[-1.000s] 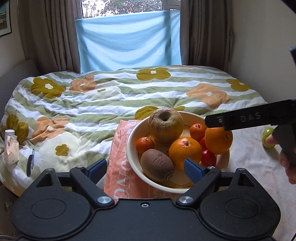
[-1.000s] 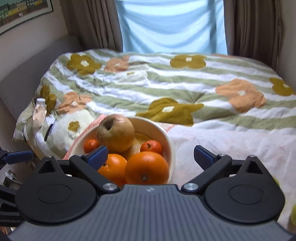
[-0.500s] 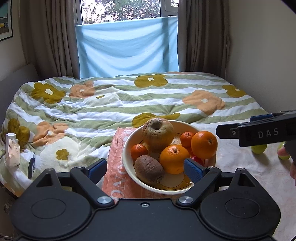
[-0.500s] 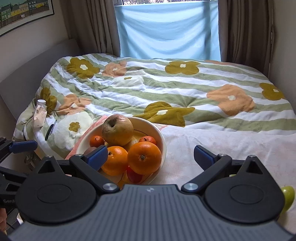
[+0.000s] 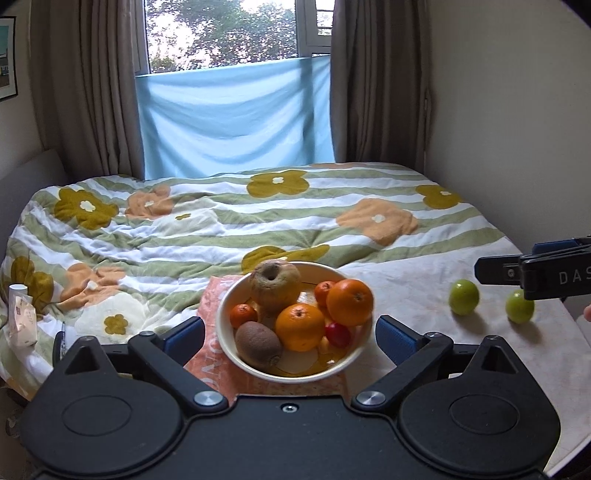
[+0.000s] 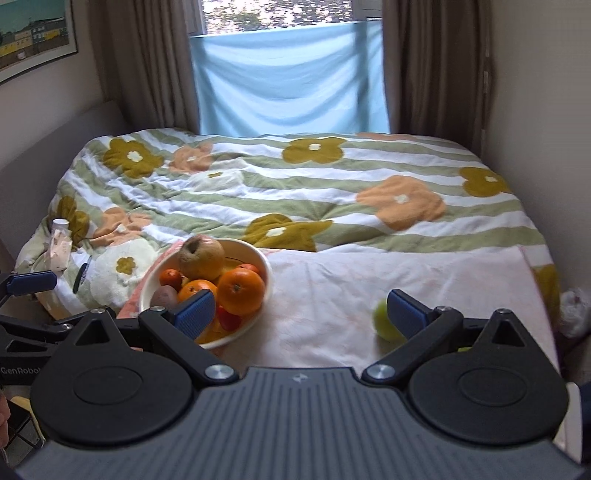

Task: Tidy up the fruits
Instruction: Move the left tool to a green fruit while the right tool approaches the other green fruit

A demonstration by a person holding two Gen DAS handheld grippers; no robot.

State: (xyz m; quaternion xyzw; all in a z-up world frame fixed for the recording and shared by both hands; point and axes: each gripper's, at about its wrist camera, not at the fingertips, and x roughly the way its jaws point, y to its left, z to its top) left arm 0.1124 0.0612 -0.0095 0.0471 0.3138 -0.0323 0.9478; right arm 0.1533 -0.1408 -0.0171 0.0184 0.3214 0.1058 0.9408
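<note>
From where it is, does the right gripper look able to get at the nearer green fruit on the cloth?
Probably yes: the right gripper is open and empty, and the green fruit lies loose on bare cloth by its right finger, nothing between.

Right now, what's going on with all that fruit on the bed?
A person holds a hand-held gripper in each hand above the bed, gathering fruit. The bowl already holds oranges, a kiwi and other fruit. Two green fruits lie loose on the pale cloth. The left hand-held gripper is opening, with nothing in it; the right hand-held gripper is open and empty.

Daylit window [image 5: 221,33] behind blue cloth [image 5: 236,118] and brown curtains [image 5: 85,88] — flowered quilt [image 5: 221,221] on the bed, cream walls [image 5: 509,92]
</note>
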